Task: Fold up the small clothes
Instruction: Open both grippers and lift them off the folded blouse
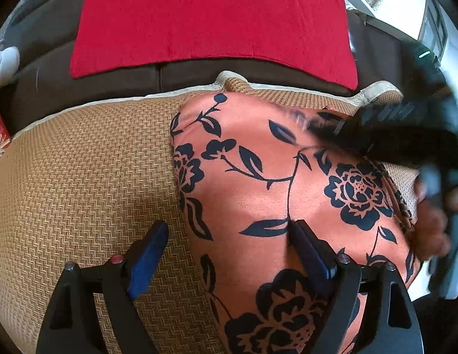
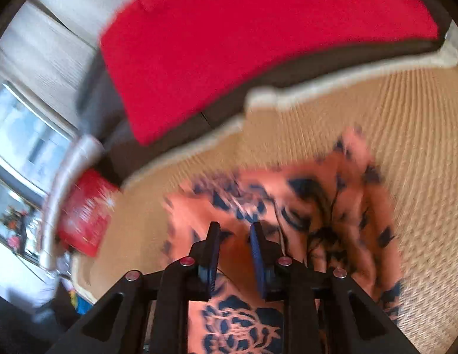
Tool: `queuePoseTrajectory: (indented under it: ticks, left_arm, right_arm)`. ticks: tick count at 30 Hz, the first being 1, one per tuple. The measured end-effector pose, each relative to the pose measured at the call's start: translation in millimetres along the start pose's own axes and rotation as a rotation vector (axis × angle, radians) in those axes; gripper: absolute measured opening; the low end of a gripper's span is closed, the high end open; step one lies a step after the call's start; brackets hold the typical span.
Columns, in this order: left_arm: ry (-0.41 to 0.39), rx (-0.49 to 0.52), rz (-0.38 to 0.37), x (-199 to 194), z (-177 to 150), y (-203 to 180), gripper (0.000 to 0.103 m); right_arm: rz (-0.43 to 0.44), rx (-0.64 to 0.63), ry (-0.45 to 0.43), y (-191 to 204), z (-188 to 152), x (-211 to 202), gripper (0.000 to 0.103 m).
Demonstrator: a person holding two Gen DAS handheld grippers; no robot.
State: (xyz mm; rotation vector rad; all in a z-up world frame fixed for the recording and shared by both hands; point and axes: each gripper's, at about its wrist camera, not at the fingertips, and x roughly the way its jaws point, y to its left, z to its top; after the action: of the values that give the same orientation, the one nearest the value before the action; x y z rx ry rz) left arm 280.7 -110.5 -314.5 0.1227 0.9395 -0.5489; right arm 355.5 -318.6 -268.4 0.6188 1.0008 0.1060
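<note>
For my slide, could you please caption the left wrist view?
Open left gripper straddles the edge of a floral orange garment on a woven mat.

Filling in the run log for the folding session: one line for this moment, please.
left gripper: jaws open over floral garment | right gripper: jaws narrow, grip unclear, blurred | garment lies on woven mat

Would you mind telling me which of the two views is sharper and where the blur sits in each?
Left wrist view: mostly sharp; the floral cloth and woven mat are crisp, with only the right claw smeared at the right edge. Right wrist view: heavy motion blur over the cloth, the mat and the red towel, while that claw's own fingers stay sharp.
</note>
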Motion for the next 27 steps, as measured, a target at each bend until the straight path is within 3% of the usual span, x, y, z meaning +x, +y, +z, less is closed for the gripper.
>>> queuePoseTrajectory:
  ticks: [2,7,17,23,27]
  left_arm:
    - [0.001,-0.006,-0.002,-0.7,-0.3,0.7,0.087]
    - [-0.002,-0.006,0.01,-5.6,-3.7,-3.1,0.087]
    - [-0.028,0.022,0.07,-1.6,-1.2,-17.0,0.087]
    - [-0.033,0.03,0.101,3.9,-0.3,-19.8,0.087]
    - [-0.044,0.036,0.126,2.0,-2.0,-23.4,0.087]
  right_arm:
    - [0.002,0.024,0.014,-4.9,-3.5,8.9,0.023]
    - [0.002,-0.006,-0.006,-8.5,-5.0,-19.3,0.025]
    - [0.009,-0.116,-0.039,-9.5,-54.3,-84.9,0.024]
    - [-0.055,-0.122,0.079,-21.1,-79.7,-66.9,0.025]
    - [-0.037,-0.117,0.058,-22.2,-80.1,-76.4,0.026]
